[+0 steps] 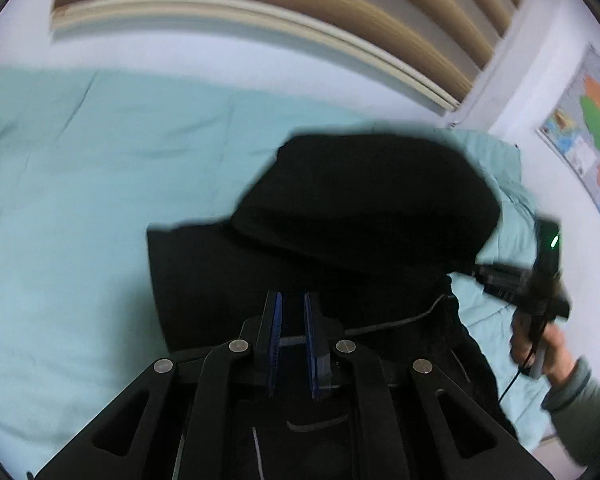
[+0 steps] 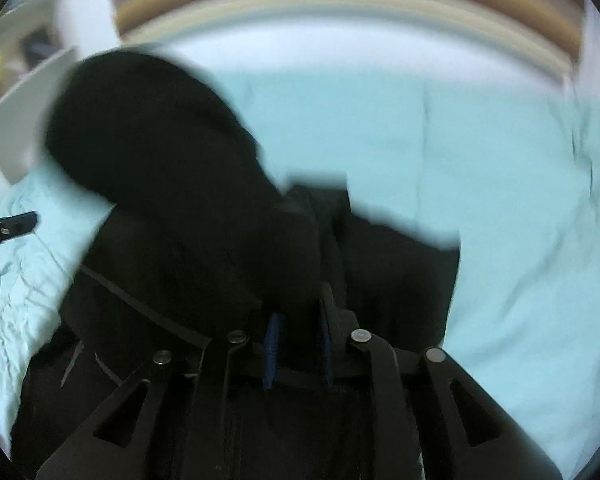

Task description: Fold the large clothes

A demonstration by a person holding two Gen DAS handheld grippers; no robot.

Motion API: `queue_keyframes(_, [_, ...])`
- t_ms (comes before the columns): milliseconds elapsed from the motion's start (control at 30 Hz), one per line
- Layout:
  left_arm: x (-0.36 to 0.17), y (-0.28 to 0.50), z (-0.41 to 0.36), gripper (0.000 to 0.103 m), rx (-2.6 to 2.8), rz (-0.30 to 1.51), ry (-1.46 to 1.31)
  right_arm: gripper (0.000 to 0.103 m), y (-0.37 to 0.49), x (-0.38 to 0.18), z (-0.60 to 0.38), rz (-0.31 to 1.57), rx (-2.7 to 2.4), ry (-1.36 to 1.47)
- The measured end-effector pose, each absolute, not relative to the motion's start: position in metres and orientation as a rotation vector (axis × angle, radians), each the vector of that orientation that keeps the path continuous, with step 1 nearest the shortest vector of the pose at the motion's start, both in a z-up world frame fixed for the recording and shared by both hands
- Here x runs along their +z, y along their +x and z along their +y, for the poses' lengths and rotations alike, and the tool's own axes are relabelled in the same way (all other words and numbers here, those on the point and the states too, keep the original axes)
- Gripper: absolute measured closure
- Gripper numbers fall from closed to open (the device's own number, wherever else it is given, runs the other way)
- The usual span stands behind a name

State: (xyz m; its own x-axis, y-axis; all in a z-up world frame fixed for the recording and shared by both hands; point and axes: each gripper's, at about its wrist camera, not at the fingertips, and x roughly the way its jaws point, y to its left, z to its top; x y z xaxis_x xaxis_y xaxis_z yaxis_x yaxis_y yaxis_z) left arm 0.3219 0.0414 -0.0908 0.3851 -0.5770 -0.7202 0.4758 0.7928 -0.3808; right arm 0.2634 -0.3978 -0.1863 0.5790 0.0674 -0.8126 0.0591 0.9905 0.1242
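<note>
A large black garment (image 1: 356, 216) lies on a light teal bed sheet (image 1: 80, 200), one part lifted and swung over the rest. My left gripper (image 1: 292, 300) hovers over the garment's near part, its blue-padded fingers (image 1: 277, 320) narrowly apart with nothing between them. In that view my right gripper (image 1: 484, 272) is at the right, its tips at the lifted fold's edge. In the right wrist view, the right gripper (image 2: 298, 316) is shut on the black garment (image 2: 172, 168), with dark cloth between its blue pads (image 2: 274, 340). The frames are blurred by motion.
A wooden slatted headboard (image 1: 284, 4) and a white wall stand behind the bed. A coloured map (image 1: 592, 128) hangs on the right wall. The left gripper's tip (image 2: 12, 226) shows at the left of the right wrist view, over rumpled sheet.
</note>
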Motion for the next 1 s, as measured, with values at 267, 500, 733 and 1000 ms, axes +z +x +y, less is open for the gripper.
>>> queue_keyframes(267, [-0.059,0.354,0.027,0.08,-0.663,0.922,-0.098,0.066,0.234,-0.176,-0.409,1.012,-0.035,0.242])
queue_keyframes(500, [-0.06,0.397,-0.009,0.042,-0.663,0.969,-0.159,0.037,0.248,-0.132,-0.406,0.953,-0.015,0.385])
queue_keyframes(733, [-0.118,0.444,-0.015,0.041,-0.701,1.202,-0.411,0.036,0.275,-0.181,-0.432,1.075,-0.015,0.685])
queue_keyframes(1000, [-0.141,0.406,-0.025,0.092,-0.733,1.218,-0.304,0.082,0.288,-0.207,-0.407,1.157,0.062,0.634])
